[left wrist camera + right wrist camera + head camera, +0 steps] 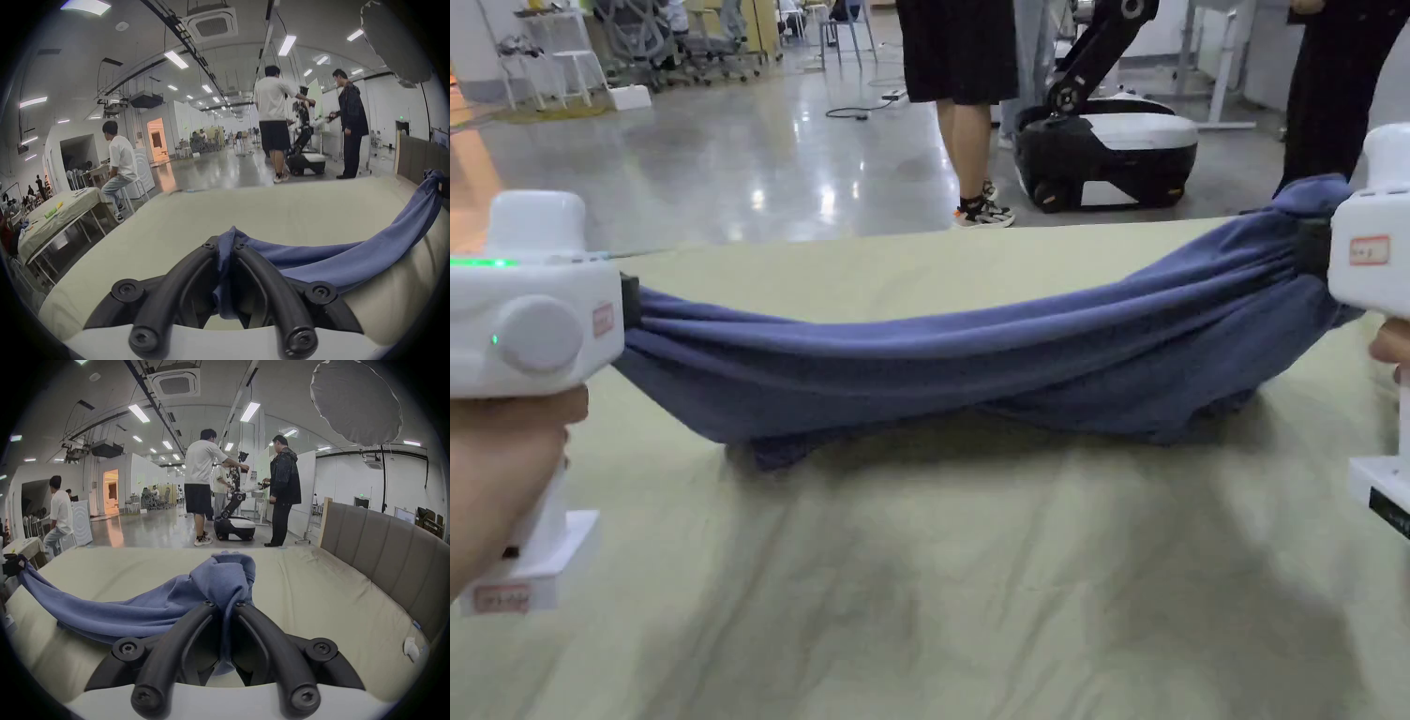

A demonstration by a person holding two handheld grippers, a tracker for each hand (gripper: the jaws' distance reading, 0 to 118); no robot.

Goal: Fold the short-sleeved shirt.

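Work surface: pale green cloth-covered table [937, 581], wrinkled.
Garment: blue knit short-sleeved shirt [975, 356], bunched into a sagging band strung between both grippers; its lowest folds touch the table.
Left gripper [225, 246]: black jaws clamped on the shirt's left end.
Right gripper [225, 603]: black jaws clamped on the shirt's right end, held higher.

**Cloth, plastic and polished floor**

The shirt [975, 361] is soft, matt blue knit cloth, bunched into ropey folds. The left tool [225, 246] and right tool [224, 603] have matt black jaws, plastic or rubber by the look, with dark screws, on smooth white plastic housings. The surface [937, 581] wears a matt, creased pale-green cloth cover. At twelve o'clock, the floor [759, 169] is glossy and reflective.
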